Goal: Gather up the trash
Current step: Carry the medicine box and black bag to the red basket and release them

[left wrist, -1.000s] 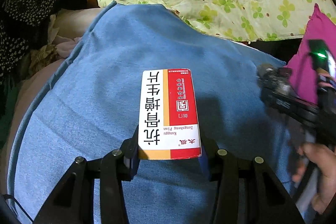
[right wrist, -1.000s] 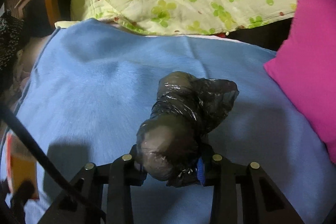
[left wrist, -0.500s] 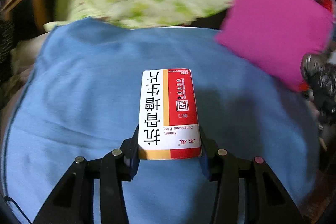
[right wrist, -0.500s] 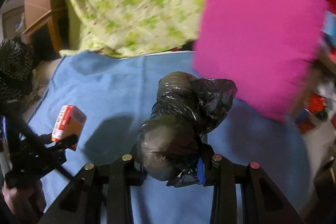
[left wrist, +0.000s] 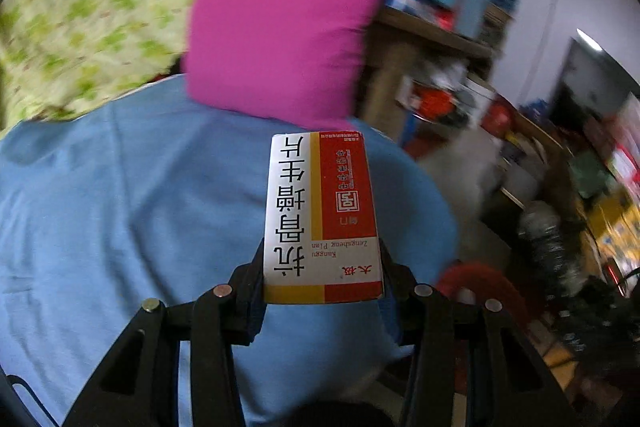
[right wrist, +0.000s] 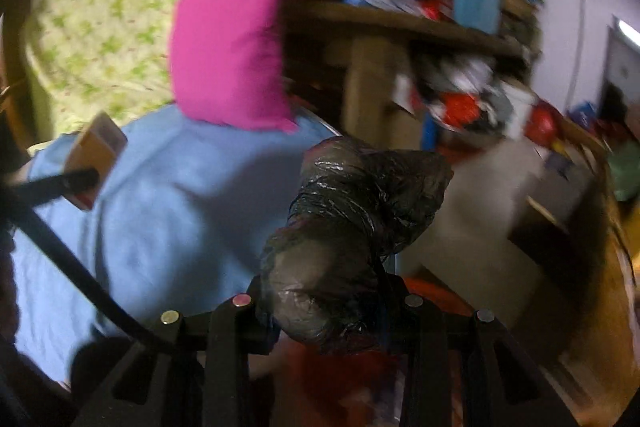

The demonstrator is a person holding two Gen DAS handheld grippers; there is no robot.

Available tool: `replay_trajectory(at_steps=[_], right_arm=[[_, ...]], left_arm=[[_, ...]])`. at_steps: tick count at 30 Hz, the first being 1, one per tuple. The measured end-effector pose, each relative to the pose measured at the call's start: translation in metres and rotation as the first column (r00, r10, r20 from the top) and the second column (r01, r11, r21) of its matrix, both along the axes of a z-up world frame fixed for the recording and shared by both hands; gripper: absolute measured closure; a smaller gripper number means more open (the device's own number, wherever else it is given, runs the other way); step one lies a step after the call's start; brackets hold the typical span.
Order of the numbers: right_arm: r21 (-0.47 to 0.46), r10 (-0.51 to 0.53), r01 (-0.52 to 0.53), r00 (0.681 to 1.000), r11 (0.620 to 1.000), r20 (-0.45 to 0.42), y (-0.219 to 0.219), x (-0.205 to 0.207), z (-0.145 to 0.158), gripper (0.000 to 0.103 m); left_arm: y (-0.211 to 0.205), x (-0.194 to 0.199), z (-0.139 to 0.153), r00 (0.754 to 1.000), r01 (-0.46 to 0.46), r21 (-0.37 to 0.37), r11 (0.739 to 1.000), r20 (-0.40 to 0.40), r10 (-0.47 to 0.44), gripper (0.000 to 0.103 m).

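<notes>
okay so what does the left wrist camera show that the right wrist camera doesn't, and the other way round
Only the left wrist view shows the printed red and white face of the medicine box, clamped in the left gripper. Only the right wrist view shows the crumpled black plastic bag in the right gripper, its jaws shut on it. Both show the blue blanket, the magenta pillow, the green floral quilt and the cluttered shelves.
</notes>
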State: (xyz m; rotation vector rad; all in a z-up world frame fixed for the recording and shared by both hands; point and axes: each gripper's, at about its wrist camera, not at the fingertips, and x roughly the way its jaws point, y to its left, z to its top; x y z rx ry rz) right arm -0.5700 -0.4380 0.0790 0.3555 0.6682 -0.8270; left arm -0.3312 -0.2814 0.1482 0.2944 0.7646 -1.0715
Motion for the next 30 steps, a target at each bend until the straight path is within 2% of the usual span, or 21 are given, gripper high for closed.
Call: replay_trajectory(at_steps=[4, 8, 11, 12, 13, 22, 30], right_arm=[[0.034, -0.047, 0.048, 0.998, 0.998, -0.032, -0.009, -0.034, -0.029, 0.063], [0.08, -0.079, 0.083, 0.996, 0.993, -0.044, -0.022, -0.05, -0.056, 0.063], [0.103, -0.09, 0.095, 0.995, 0.99, -0.048, -0.029, -0.052, -0.07, 0.036], [0.101, -0.094, 0.098, 0.994, 0.99, -0.047, -0.031, -0.054, -0.072, 0.021], [0.102, -0.095, 0.099, 0.995, 0.99, -0.038, -0.032, -0.056, -0.073, 0.013], [0.087, -0.182, 0.175, 0.979, 0.981, 0.088, -0.042, -0.092, -0.044, 0.012], [0.055, -0.217, 0.211, 0.961, 0.976, 0.174, -0.032, -0.125, -0.015, 0.012]], left_arm=[[-0.018, -0.045, -0.007, 0.996, 0.086, 0.035, 0.996, 0.015, -0.086, 0.055], [-0.028, -0.066, -0.011, 0.991, 0.128, 0.07, 0.989, 0.027, -0.13, 0.055], [-0.034, -0.076, -0.015, 0.988, 0.146, 0.093, 0.985, 0.036, -0.15, 0.055], [-0.035, -0.077, -0.017, 0.987, 0.152, 0.098, 0.983, 0.034, -0.156, 0.055], [-0.039, -0.081, -0.019, 0.986, 0.159, 0.105, 0.982, 0.032, -0.163, 0.055], [-0.073, -0.113, -0.04, 0.972, 0.232, 0.147, 0.962, -0.003, -0.234, 0.055], [-0.103, -0.154, -0.06, 0.946, 0.324, 0.187, 0.927, -0.036, -0.324, 0.054]])
